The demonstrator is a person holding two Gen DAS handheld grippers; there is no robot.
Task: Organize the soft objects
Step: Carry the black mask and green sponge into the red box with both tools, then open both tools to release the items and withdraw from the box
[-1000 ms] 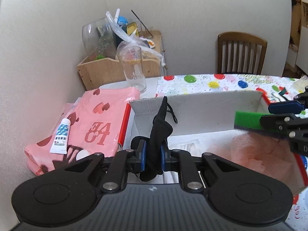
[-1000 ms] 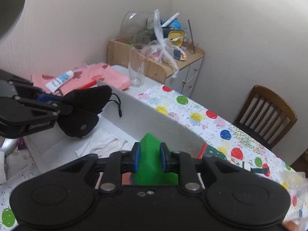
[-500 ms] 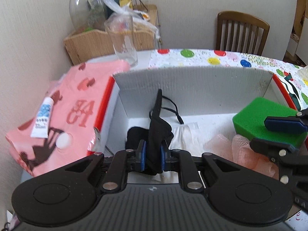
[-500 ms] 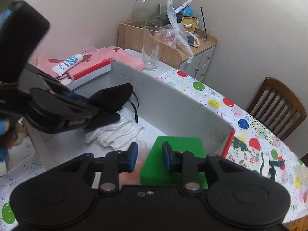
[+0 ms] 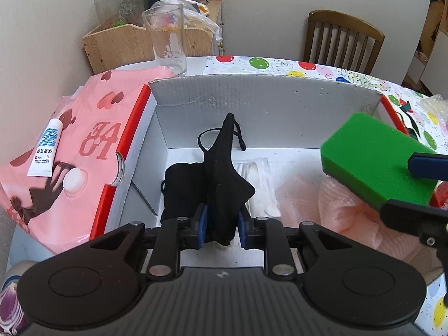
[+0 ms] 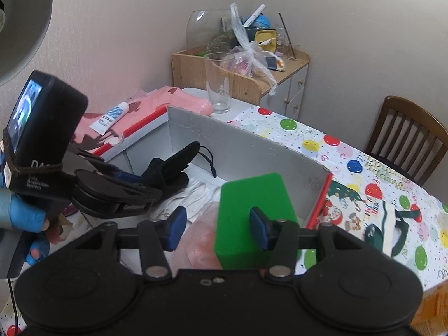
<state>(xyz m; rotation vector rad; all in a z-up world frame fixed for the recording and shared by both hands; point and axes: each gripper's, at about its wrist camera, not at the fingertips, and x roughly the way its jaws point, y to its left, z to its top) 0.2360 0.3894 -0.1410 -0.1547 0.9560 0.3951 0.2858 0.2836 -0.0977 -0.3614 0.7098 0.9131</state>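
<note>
Left tongs (image 5: 221, 231) opening, black mask (image 5: 225, 184) slack between the pads, low in the box (image 5: 266, 112) — limp, light; pinch folded edge. Right tongs (image 6: 217, 231) opening, green sponge (image 6: 253, 212) between them — springy.

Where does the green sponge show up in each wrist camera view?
Left wrist: green sponge at right edge, over the box.
Right wrist: green sponge lower centre, between the right gripper's opening jaws.
Shared landmark: drinking glass behind the box.
</note>
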